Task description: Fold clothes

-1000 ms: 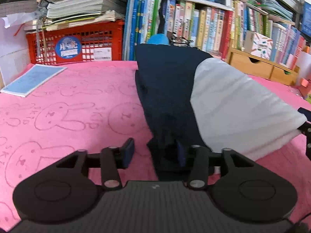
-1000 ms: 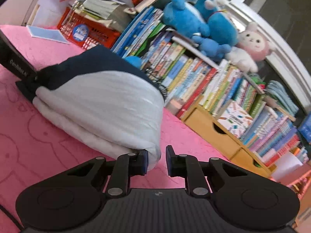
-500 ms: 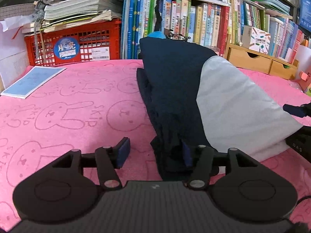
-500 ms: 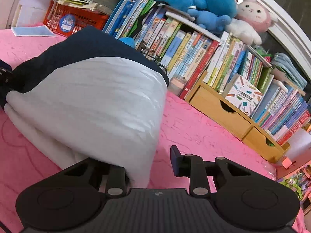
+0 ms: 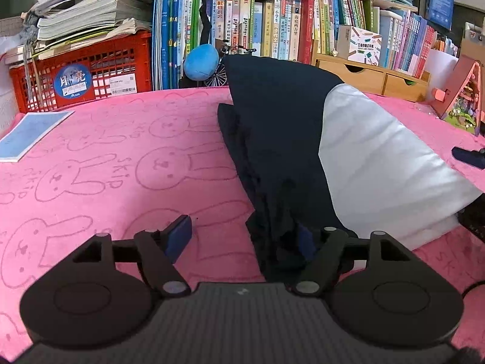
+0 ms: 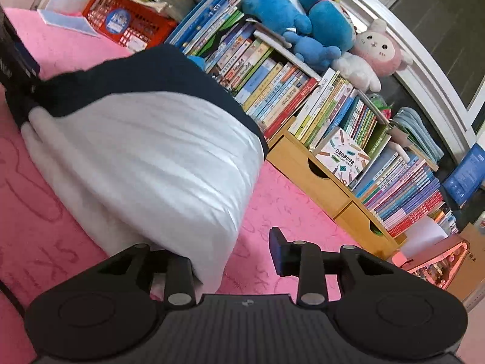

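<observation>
One folded garment (image 5: 348, 157), soft navy-and-white cloth, lay bunched on the pink bunny-print towel (image 5: 121, 166) between two grippers. The left gripper (image 5: 245, 239) was opening wide at its navy end; the right gripper (image 6: 230, 261) was opening, white cloth between its jaws.
</observation>
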Demonstrator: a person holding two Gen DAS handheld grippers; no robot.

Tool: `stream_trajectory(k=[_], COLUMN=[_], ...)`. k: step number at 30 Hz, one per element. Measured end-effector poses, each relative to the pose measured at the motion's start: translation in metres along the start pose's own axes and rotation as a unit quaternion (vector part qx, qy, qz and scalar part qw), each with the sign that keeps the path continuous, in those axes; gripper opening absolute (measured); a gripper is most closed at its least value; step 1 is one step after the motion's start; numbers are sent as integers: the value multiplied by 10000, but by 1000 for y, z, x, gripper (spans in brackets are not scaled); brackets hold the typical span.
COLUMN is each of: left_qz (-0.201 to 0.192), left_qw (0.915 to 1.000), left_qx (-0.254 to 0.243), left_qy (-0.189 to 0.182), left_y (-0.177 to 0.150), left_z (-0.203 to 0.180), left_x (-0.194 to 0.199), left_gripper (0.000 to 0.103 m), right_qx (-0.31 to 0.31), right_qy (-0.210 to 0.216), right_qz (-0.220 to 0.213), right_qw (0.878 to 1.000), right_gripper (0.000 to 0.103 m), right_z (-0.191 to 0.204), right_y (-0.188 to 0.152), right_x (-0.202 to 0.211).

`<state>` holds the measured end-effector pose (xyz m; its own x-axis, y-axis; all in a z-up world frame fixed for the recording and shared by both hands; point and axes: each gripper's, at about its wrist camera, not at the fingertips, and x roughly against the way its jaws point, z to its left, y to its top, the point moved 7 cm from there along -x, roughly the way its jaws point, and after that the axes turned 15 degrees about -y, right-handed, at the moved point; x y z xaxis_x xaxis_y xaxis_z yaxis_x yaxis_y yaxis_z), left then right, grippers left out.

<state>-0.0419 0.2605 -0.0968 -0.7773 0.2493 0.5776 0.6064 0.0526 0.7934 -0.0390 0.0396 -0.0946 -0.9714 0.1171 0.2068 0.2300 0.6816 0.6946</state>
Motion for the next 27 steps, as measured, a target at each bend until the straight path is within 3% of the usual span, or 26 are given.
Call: stream_trajectory(k=[3, 7, 10, 13, 16, 22, 24, 26, 27], left_qz=[30, 38, 32, 24, 18, 7, 7, 8, 9], left_qw=[10000, 10000, 10000, 10000, 10000, 10000, 10000, 10000, 10000], left_qx=[-40, -44, -37, -25, 6, 18, 18, 17, 11], left_qy=[-22, -4, -9, -6, 10, 50, 54, 58, 58], left_y=[-2, -2, -2, -2, -2, -3, -3, -3, -2], left_z=[-2, -2, -2, -1, 0, 0, 0, 0, 0], left_x=[1, 1, 1, 1, 1, 2, 2, 2, 2], left_gripper=[81, 81, 82, 82, 82, 82, 82, 82, 82], right_qx=[-151, -723, -901, -946, -1418, -2114, -2457, -2631, -2612], right_qy=[190, 925, 1250, 1508, 2156, 3391, 3737, 3542, 3323], right_qz=[129, 297, 366, 385, 358, 865, 565, 253, 211], right_qw=[9996, 9926, 9874, 9833, 9655, 9126, 8926, 8970, 9060], right_gripper=[46, 47, 63, 65, 64, 65, 65, 66, 66], right_z=[-6, -18, -26, -29, -38, -63, -77, -87, -87], right_y=[-6, -12, -15, -18, -20, -35, -23, -2, 12], right_x=[2, 2, 3, 7, 13, 14, 24, 24, 18])
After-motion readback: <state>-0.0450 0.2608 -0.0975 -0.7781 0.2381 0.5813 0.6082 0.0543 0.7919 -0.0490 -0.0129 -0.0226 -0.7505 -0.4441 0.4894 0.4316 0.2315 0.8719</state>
